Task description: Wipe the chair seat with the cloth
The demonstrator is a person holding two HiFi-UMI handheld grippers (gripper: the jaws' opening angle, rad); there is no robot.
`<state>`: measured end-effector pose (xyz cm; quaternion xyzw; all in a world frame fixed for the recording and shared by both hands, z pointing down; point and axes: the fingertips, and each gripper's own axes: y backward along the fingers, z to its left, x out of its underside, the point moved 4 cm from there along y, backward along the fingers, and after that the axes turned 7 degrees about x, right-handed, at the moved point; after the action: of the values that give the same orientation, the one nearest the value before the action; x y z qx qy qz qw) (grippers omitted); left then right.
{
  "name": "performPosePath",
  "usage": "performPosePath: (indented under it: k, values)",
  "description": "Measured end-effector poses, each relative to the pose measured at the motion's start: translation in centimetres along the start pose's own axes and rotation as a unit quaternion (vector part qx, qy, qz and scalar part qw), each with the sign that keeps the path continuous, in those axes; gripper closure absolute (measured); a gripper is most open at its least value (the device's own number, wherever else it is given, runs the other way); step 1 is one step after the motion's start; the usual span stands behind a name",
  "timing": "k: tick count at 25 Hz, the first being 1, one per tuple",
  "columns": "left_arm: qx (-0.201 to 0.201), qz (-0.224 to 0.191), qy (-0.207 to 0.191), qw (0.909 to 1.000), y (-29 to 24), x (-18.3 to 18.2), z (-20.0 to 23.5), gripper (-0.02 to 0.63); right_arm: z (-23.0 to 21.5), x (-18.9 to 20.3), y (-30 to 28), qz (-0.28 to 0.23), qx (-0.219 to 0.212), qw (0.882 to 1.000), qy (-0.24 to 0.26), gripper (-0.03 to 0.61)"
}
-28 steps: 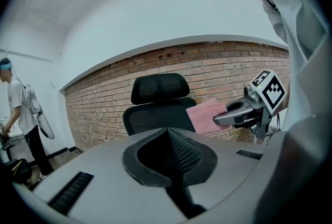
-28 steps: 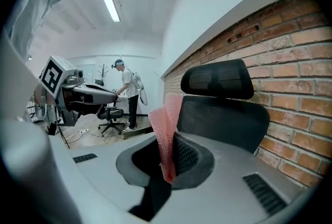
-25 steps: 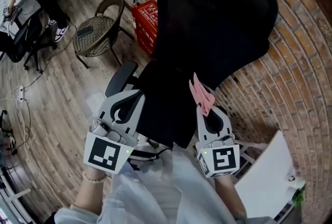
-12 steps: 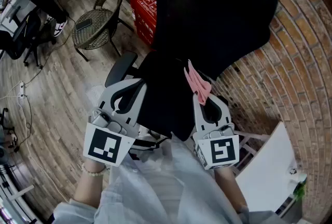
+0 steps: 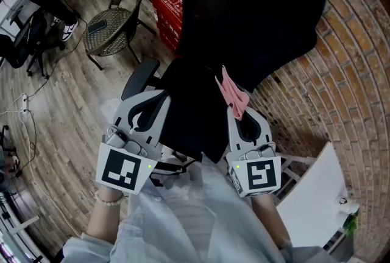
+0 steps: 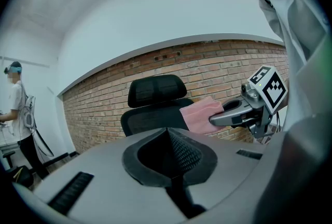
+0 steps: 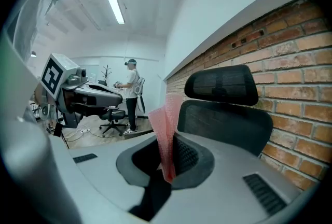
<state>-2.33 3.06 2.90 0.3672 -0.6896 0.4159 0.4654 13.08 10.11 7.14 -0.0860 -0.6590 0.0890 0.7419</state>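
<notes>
Pinching cloth (image 7: pixel 165 125): right gripper (image 5: pixel 235 112) | left gripper (image 6: pixel 168 137) fingers (image 6: pixel 191 153) together, empty

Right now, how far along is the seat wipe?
Done: the pink cloth is picked up, and the right gripper is shut on it. In hand: both grippers are held in front of the black chair, the left gripper shut and empty. Left: the cloth is up in the air, not on the seat, so the wiping itself looks not yet begun.
</notes>
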Motion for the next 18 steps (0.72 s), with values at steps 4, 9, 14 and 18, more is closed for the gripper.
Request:
performPosePath:
  k: [4,9,14,18]
  values:
    - [0.0,0.0,0.0,1.0,-0.03,-0.08,-0.05,0.595,-0.02,-0.06,0.09,0.001,-0.003,1.0,0.002,0.523]
    - [-0.001,0.0,0.007,1.0,-0.17,0.09,0.04,0.595,0.09,0.04,-0.08,0.005,-0.007,1.0,0.007,0.523]
    - [-0.002,-0.002,0.008,1.0,-0.12,0.29,0.0,0.595,0.22,0.34,-0.01,0.008,-0.007,1.0,0.01,0.523]
    - [-0.003,0.0,0.009,1.0,-0.09,0.23,0.03,0.595,0.05,0.35,-0.01,0.012,-0.006,1.0,0.01,0.523]
